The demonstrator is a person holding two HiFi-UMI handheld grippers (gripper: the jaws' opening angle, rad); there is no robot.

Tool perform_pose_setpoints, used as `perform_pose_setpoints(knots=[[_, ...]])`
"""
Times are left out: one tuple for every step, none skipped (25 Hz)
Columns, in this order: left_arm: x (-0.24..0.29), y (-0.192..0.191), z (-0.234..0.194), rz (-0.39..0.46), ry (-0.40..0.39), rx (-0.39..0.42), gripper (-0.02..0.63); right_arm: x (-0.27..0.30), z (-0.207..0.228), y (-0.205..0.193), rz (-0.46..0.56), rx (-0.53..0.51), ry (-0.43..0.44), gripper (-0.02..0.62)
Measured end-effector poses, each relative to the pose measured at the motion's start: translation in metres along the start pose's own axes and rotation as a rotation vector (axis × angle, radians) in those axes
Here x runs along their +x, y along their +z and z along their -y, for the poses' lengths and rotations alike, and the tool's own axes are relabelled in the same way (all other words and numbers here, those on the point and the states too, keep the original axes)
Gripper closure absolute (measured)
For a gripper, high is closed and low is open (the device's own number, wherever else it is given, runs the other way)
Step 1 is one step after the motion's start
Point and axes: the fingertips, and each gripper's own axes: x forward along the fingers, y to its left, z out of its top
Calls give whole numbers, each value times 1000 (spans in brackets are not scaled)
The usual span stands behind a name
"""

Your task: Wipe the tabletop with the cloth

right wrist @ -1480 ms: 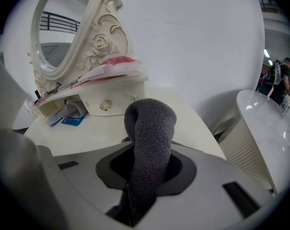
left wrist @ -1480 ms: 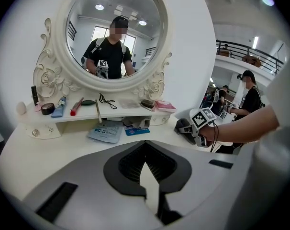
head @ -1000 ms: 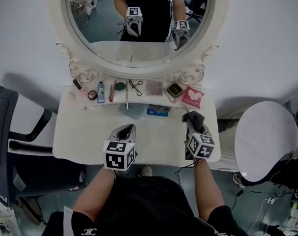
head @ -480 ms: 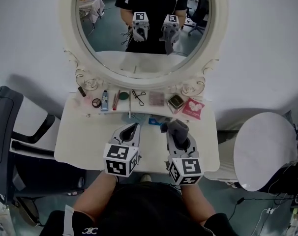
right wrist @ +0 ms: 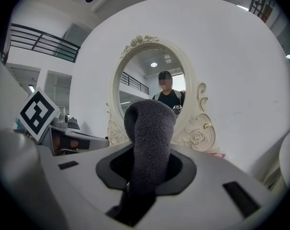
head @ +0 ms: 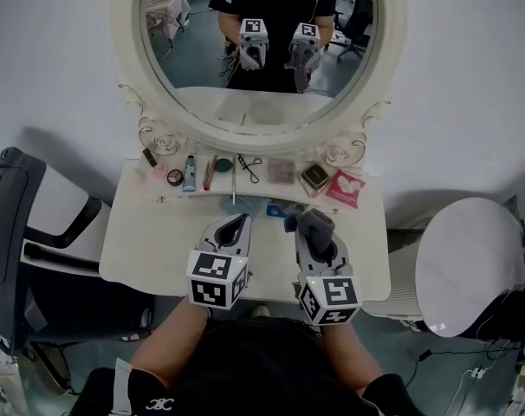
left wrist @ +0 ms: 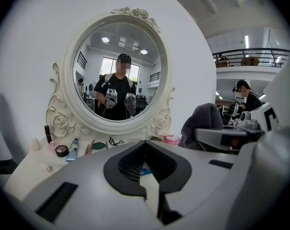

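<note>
Cloth (right wrist: 149, 128) clamped between right gripper (right wrist: 142, 188) fingers, bulging past their tips, left gripper (left wrist: 148, 178) fingers closed, empty.

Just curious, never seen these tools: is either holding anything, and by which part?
The right hand-held gripper pinches the grey cloth by a bunched part, and the rest bulges out past its tips. The left hand-held gripper is shut on nothing.

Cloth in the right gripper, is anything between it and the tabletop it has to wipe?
Nothing visible: the cloth, shut in the right gripper, hangs over bare tabletop. Small blue items lie just ahead, toward the mirror.
</note>
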Motion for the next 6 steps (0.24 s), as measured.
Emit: perform_pose_setpoints(knots=[[0,-1,-1,-1,2,-1,606,0,0,0,-1,3,2,499],[0,-2,-1,-3,2,-2,606,1,0,-1,-3,8,3,499],[0,-2,-1,-4,2,-2,606,1,0,-2,-6,13,3,499],[0,-3,-1,-6,1,-1,606,1,1,-3,-9,18,2,499],[1,-4,-1,-7,0,1,606,2,2,-4,-12,22,2,499],[1,-5,0,-9,-2,2,606,2,3,-5,-15,26,0,499]])
